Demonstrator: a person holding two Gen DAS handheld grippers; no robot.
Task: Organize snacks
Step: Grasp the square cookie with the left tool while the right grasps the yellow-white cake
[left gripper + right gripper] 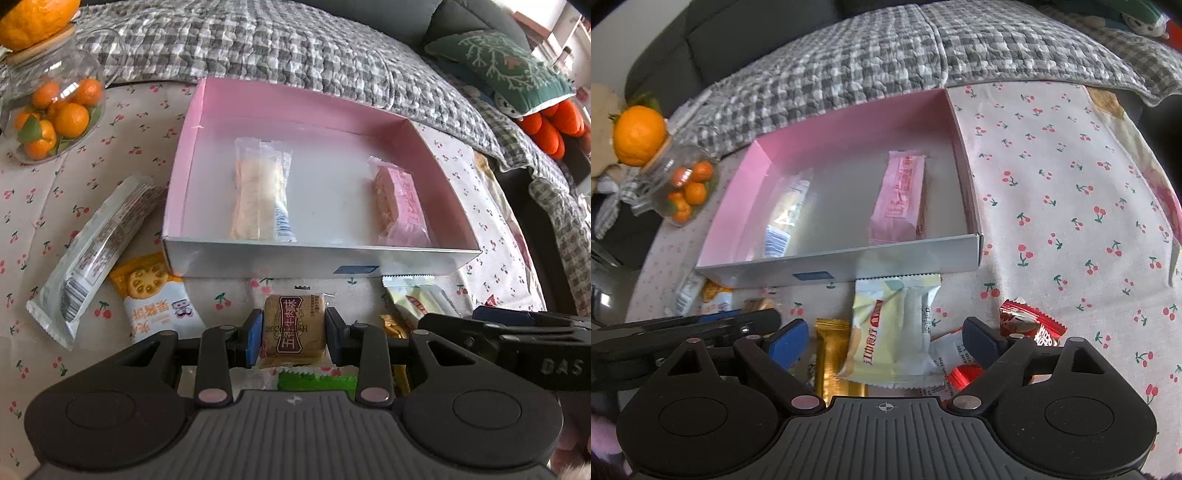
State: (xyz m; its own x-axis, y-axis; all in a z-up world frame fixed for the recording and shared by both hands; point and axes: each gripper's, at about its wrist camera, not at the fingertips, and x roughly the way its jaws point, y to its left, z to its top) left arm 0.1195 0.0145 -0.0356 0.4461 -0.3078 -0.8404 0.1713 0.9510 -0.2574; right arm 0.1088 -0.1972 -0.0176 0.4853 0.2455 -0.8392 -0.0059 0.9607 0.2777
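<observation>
A pink-lined box [192, 147] [827, 258] sits on the cherry-print cloth and holds a clear-wrapped pale snack [262, 192] [786, 214] and a pink-wrapped bar [400, 201] [901, 195]. My left gripper [293, 334] is shut on a brown square pastry pack [293, 328] just in front of the box. My right gripper [884, 338] is open over a pale yellow snack pack [886, 332], with a gold bar [831, 354] to its left and red wrappers [1030, 325] to its right. The left gripper's arm [683, 332] shows in the right wrist view.
A long white pack [92, 251] and a yellow lotus-root pack [155, 295] lie left of the box. A glass jar of small oranges [55, 110] [683, 184] stands at far left. A grey checked blanket [258, 48] and a cushion [498, 70] lie behind.
</observation>
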